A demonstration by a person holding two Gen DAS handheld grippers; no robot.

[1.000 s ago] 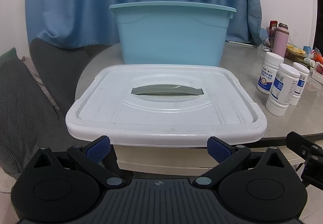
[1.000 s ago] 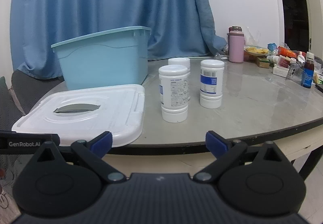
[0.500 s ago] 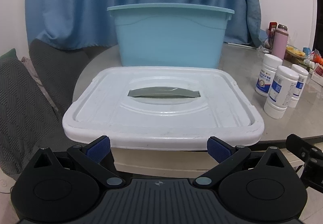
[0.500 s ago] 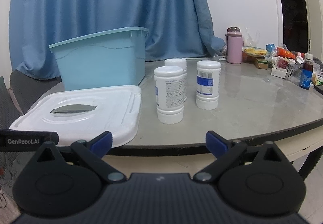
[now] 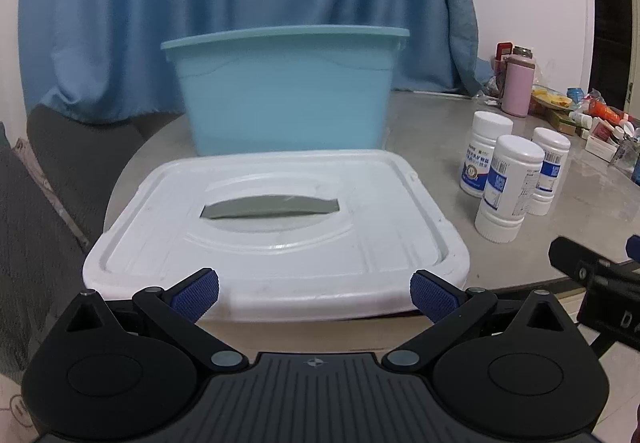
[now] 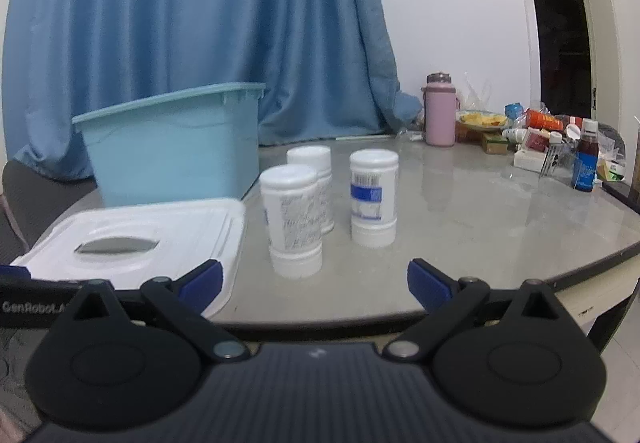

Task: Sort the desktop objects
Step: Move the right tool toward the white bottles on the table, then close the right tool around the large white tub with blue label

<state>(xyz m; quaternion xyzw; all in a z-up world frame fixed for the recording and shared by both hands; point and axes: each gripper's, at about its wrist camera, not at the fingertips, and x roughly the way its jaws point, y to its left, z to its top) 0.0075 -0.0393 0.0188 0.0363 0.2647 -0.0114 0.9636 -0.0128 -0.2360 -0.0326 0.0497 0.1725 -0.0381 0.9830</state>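
Left gripper (image 5: 314, 293) — held level at the near edge of the table (image 5: 592, 199), pointing at the lid (image 5: 360, 227). Fingers spread wide, blue pads (image 5: 196, 291) empty; the pads overlap the lid's near rim in view, but contact cannot be told.

Right gripper (image 6: 314, 285) — held level just off the table's (image 6: 500, 219) near edge, aimed at the bottles. Fingers spread wide, nothing between them, touching nothing. Part of it shows at the right edge of the left view.

Lid — white, flat, with a grey handle (image 5: 270, 205) in a round recess. Lies on the near left part of the table, its near edge overhanging the rim. In the right view (image 6: 160, 231) it sits left of the bottles.

Bin (image 5: 286, 91) — light blue, open, upright, just behind the lid; also in the right view (image 6: 172, 139).

Bottles — three white screw-cap bottles with blue-and-white labels, upright, clustered right of the lid. Near bottle (image 6: 294, 221) stands closest to the right gripper; a second (image 6: 374, 197) to its right; a third (image 6: 314, 159) behind, partly hidden.

Far right of table — pink flask (image 6: 440, 109), a dark bottle (image 6: 586, 159), and assorted small packets and boxes, well apart from the bottles.

Backdrop — blue curtain (image 6: 200, 23).
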